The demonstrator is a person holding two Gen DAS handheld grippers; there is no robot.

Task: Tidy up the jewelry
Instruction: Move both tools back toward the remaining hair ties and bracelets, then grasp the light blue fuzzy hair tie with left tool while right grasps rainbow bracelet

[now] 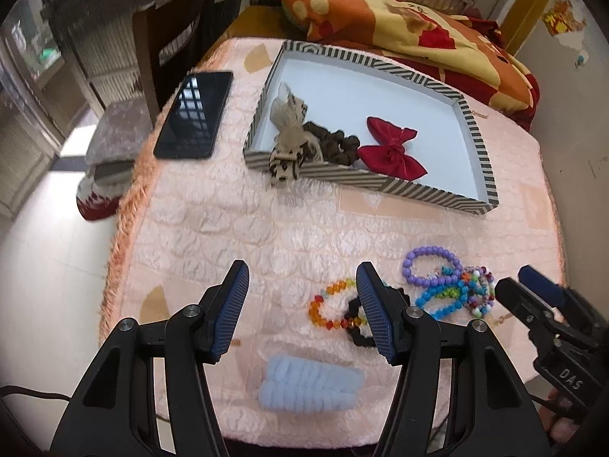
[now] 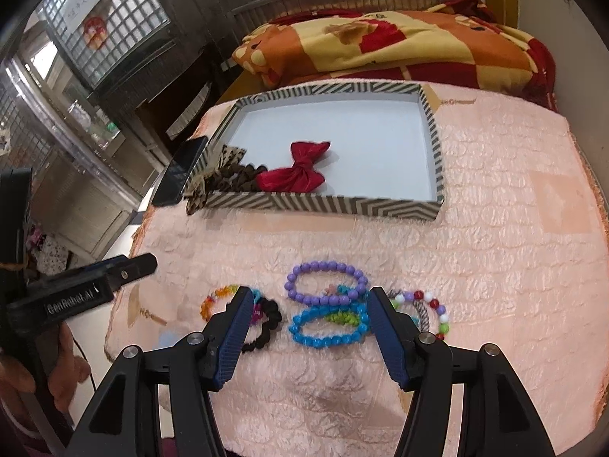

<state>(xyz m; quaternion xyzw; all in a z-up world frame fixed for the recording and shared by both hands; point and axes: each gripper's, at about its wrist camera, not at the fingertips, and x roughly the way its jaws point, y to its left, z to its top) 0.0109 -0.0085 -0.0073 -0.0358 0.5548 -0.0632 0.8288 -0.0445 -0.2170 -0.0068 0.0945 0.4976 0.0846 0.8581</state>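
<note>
A striped tray [image 1: 380, 184] [image 2: 342, 205] holds a red bow [image 1: 392, 146] [image 2: 300, 171], a brown scrunchie [image 1: 335, 146] and a leopard bow [image 1: 287, 152] draped over its rim. On the pink cloth lie an orange bead bracelet [image 1: 323, 304] [image 2: 211, 301], a black scrunchie [image 1: 357, 333] [image 2: 266, 327], a purple bracelet [image 1: 430, 266] [image 2: 325, 282], a blue bracelet [image 1: 445, 301] [image 2: 327, 329], a multicolour bracelet [image 2: 426, 312] and a light blue scrunchie [image 1: 308, 381]. My left gripper [image 1: 302, 278] is open above the cloth, empty. My right gripper [image 2: 310, 301] is open over the blue bracelet.
A black phone [image 1: 194, 110] lies left of the tray. A patterned blanket [image 1: 418, 26] lies behind the tray. A chair [image 1: 171, 38] and a stool [image 1: 114, 141] stand at the left past the cloth's fringed edge.
</note>
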